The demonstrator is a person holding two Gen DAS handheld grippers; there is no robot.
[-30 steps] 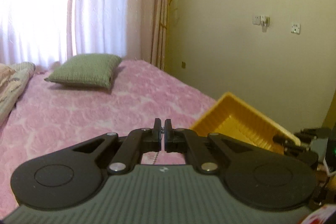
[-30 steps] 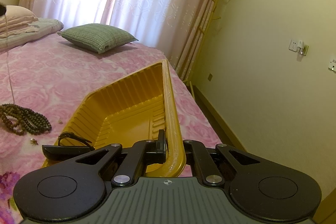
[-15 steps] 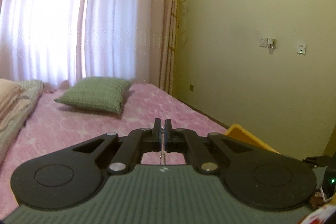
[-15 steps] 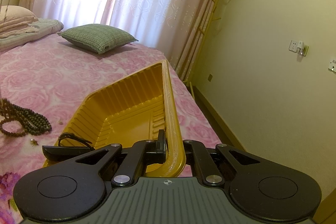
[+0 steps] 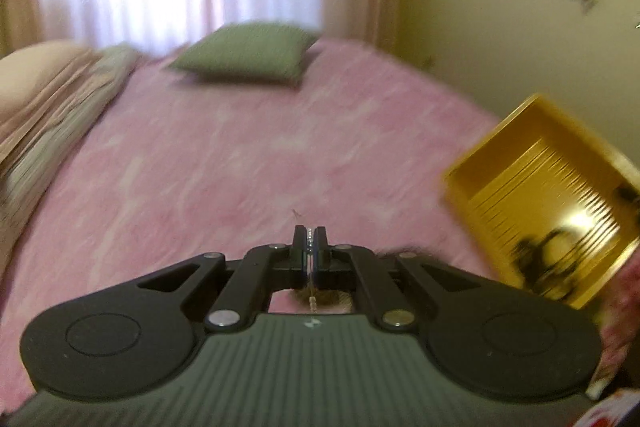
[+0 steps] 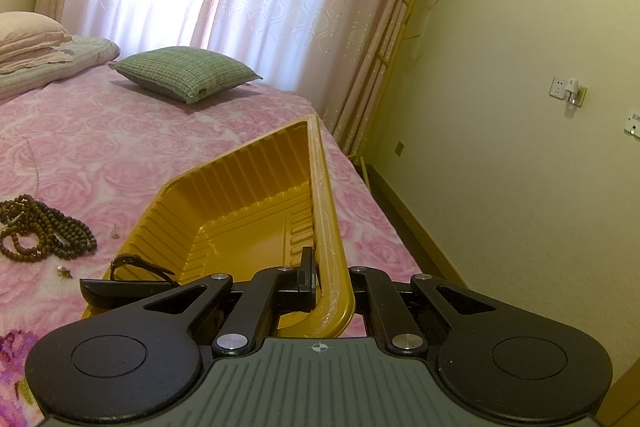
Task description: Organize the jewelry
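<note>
**Pink floral bedspread, yellow tray tilted at its edge**

Pink rose-patterned bedding (image 6: 132,147) is filling both views, under bright curtains and a pale wall. From the task's things outward: a thin silver chain (image 5: 311,301) is hanging pinched between the closed fingers of the left gripper (image 5: 310,247), its loose end dangling below them over a dark blurred bundle on the cover. The left view is smeared, so finer detail of the chain cannot be told.

The right gripper (image 6: 326,279) is clamping the near rim of the yellow tray (image 6: 240,211), one finger inside the wall and the other hidden behind the rim, holding the tray tipped up off the bed. Inside the tray's near left corner a black cord bracelet (image 6: 138,265) is lying beside a flat black piece.

Just left of the tray, a heap of dark wooden beads (image 6: 44,231) is resting on the cover, with two tiny trinkets near it, too small to identify.

Farther off, a green checked cushion (image 6: 184,73) is sitting near the curtains.

No brand or writing is readable; only a small crosshair mark is showing on each gripper body
</note>
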